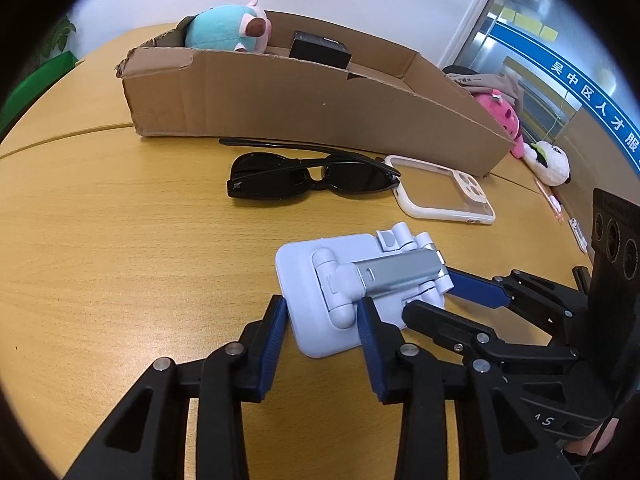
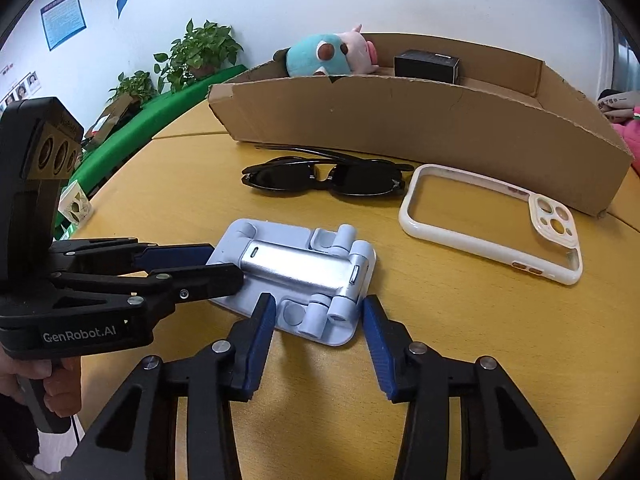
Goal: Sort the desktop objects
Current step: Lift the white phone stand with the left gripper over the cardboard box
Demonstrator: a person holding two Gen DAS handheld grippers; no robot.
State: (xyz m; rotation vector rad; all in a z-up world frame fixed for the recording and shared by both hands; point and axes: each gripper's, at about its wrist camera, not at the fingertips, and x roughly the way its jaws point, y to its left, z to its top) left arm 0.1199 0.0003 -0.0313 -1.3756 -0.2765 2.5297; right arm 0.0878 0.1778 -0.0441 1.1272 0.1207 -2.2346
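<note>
At lower centre we saw the folded pale-blue phone stand (image 1: 344,292) flat on the worktop (image 1: 120,264). Our left tool (image 1: 322,320) straddled one end, partly open; whether its pads pressed we could not tell. Our right tool (image 2: 320,314) bracketed the other end, pads apart from it.

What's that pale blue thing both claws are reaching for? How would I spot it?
Start at the long cardboard box on the wooden table. In front lie black sunglasses and a white phone case. Nearest the grippers is the folding phone stand: pale blue, hinged, with a silver metal arm.
</note>
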